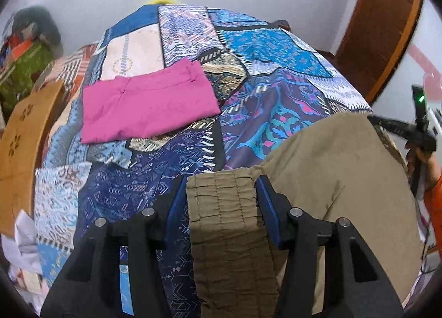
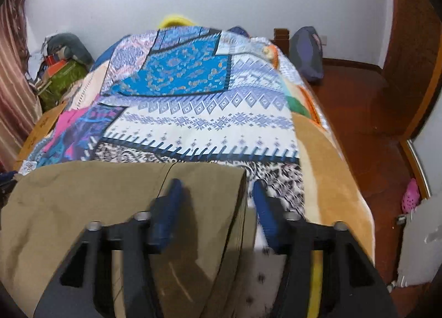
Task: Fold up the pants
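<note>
Khaki pants [image 1: 331, 166] lie spread on the patchwork quilt [image 1: 276, 97] of a bed. My left gripper [image 1: 221, 196] is shut on their gathered elastic waistband [image 1: 221, 221], which fills the gap between the blue pads. In the right wrist view the same pants [image 2: 83, 207] end in a straight edge. My right gripper [image 2: 215, 196] stands open astride that edge, its left pad over the cloth and its right pad over the quilt [image 2: 193, 124]. A hand [image 1: 425, 158] in an orange sleeve holds the right gripper's body at the far right of the left wrist view.
A folded pink garment [image 1: 149, 108] lies further up the bed on the left. A cardboard box [image 1: 22, 138] and a clutter pile [image 1: 27, 55] flank the bed's left side. A tan blanket [image 2: 326, 180] hangs at the right edge above the red floor [image 2: 373, 124].
</note>
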`<action>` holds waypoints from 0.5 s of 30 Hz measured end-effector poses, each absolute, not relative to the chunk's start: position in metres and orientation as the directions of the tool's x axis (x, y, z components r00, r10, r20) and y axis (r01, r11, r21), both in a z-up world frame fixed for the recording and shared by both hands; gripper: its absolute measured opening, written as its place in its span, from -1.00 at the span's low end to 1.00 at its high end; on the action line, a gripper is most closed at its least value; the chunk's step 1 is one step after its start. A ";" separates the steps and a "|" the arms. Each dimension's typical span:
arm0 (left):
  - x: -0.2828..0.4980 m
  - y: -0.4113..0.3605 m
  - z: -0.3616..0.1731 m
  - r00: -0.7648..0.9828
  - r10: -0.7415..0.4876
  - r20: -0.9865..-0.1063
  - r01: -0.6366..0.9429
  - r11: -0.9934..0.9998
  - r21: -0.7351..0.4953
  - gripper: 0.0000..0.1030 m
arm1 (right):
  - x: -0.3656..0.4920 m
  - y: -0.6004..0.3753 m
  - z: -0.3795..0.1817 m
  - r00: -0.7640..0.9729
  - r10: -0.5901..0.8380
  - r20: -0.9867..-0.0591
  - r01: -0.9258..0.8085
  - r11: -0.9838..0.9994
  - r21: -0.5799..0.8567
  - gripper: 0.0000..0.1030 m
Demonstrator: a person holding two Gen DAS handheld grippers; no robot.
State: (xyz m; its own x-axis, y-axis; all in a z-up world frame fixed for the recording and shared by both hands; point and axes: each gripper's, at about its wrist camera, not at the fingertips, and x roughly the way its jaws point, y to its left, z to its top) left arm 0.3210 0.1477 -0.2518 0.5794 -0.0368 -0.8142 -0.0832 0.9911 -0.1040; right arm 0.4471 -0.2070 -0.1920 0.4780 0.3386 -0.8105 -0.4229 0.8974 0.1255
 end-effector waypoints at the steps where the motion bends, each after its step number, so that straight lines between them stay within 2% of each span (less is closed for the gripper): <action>1: 0.322 0.151 -0.254 0.576 -0.042 -0.816 -0.101 0.987 -0.122 0.00 | 0.449 -0.204 -0.198 0.474 0.316 -0.822 -0.429 0.898 0.098 -0.81; 3: 0.324 0.156 -0.259 0.564 -0.047 -0.824 -0.127 0.982 -0.143 0.01 | 0.449 -0.201 -0.204 0.483 0.298 -0.823 -0.441 0.895 0.065 -0.88; 7: 0.328 0.163 -0.260 0.537 -0.084 -0.839 -0.158 0.967 -0.198 0.00 | 0.449 -0.201 -0.198 0.468 0.266 -0.843 -0.431 0.901 0.044 -0.88; 10: 0.322 0.155 -0.241 0.557 -0.056 -0.828 -0.127 0.980 -0.152 -0.01 | 0.441 -0.198 -0.180 0.479 0.223 -0.849 -0.443 0.896 -0.015 -0.71; 12: 0.315 0.145 -0.225 0.598 -0.035 -0.801 -0.086 0.991 -0.107 -0.01 | 0.432 -0.196 -0.165 0.494 0.268 -0.827 -0.466 0.885 0.008 -0.40; 13: 0.313 0.139 -0.217 0.618 -0.044 -0.785 -0.057 0.993 -0.101 -0.01 | 0.424 -0.196 -0.154 0.512 0.298 -0.806 -0.476 0.879 0.023 -0.13; 14: 0.311 0.133 -0.211 0.633 -0.058 -0.772 -0.031 0.995 -0.100 -0.01 | 0.416 -0.194 -0.144 0.528 0.331 -0.782 -0.491 0.871 0.037 -0.02; 15: 0.310 0.128 -0.207 0.639 -0.069 -0.766 -0.012 0.995 -0.100 -0.01 | 0.409 -0.190 -0.137 0.534 0.360 -0.765 -0.509 0.859 0.049 -0.01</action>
State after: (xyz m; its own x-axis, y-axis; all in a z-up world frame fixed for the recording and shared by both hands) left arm 0.3105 0.1276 -0.2073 0.6394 -0.0687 -0.7658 -0.0125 0.9949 -0.0996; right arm 0.4092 -0.1902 -0.1369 0.5341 0.3600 -0.7649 -0.5090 0.8594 0.0490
